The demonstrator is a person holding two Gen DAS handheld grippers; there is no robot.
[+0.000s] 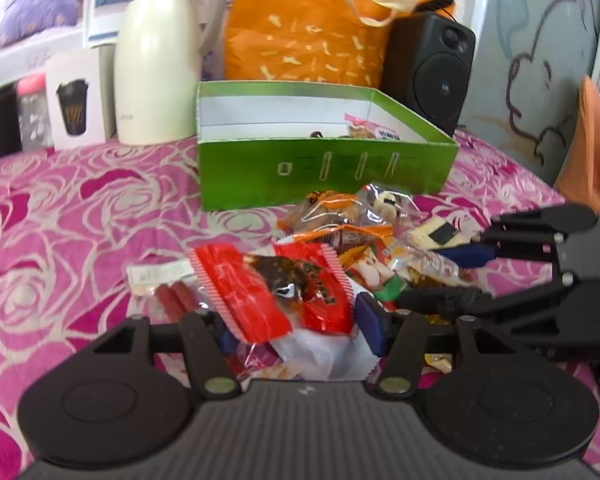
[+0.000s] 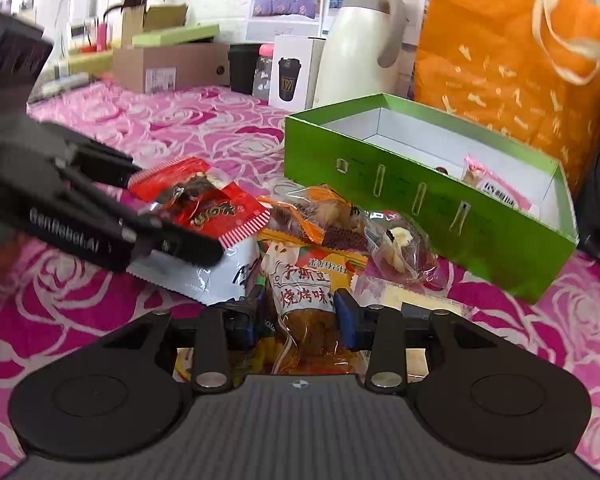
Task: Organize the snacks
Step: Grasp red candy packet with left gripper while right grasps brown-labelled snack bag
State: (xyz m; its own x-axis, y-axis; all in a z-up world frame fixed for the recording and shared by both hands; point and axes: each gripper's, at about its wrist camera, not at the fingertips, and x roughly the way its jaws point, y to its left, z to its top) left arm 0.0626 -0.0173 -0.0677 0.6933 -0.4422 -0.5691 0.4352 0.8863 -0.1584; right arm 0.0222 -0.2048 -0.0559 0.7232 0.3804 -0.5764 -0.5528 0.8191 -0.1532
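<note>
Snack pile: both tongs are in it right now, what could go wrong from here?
1. The left tongs straddle the red packet, which overlaps a white packet; both may lift together.
2. The right tongs flank the barbecue-flavour packet close to the left tongs; they could collide.
3. The green box wall stands high; a low carry could snag it.

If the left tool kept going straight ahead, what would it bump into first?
Probably the red crinkly snack packet lying between the left tool's fingers; beyond the pile stands the green cardboard box. Depth is hard to judge.
</note>
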